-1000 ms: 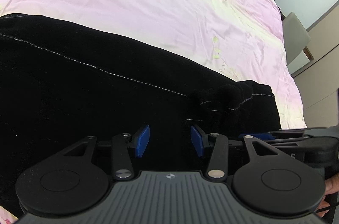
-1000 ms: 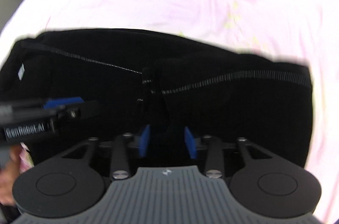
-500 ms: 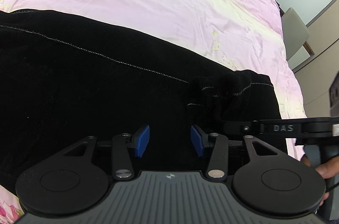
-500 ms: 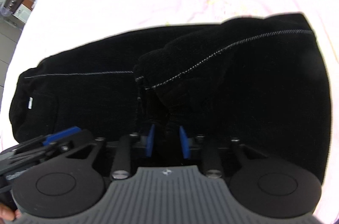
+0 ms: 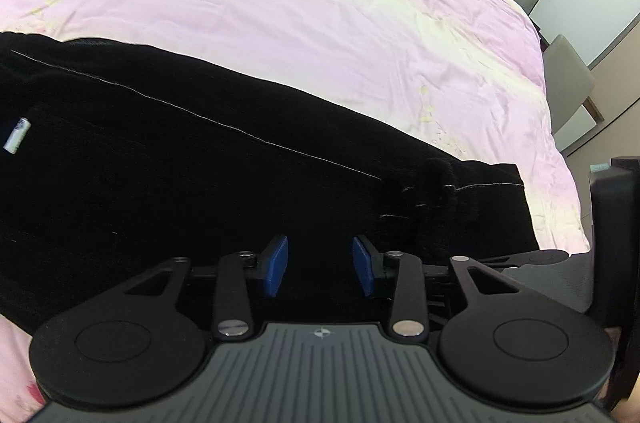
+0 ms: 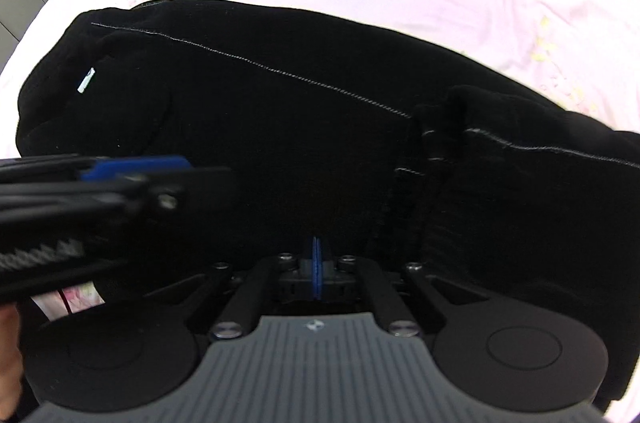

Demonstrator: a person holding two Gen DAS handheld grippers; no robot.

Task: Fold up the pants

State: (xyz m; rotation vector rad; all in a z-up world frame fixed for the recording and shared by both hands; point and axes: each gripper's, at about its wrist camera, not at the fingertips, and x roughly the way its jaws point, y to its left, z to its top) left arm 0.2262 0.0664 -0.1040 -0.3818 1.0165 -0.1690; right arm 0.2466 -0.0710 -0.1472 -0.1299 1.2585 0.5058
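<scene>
The left gripper (image 5: 320, 265) hovers agape; the right gripper (image 6: 317, 273) is pinched closed, seemingly empty. Just ahead of both, the black pants (image 5: 192, 183) lie on the pink bedspread (image 5: 320, 3), apparently folded lengthwise; crosswise folds probably remain.

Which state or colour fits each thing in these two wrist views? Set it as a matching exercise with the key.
Things:
1. left gripper
2. right gripper
3. pants
4. bedsheet

States or colours:
a. pink, spread out
b. pads pressed together
c. black, lying on the bed
d. pads apart

Pairs: 1-d, 2-b, 3-c, 4-a
</scene>
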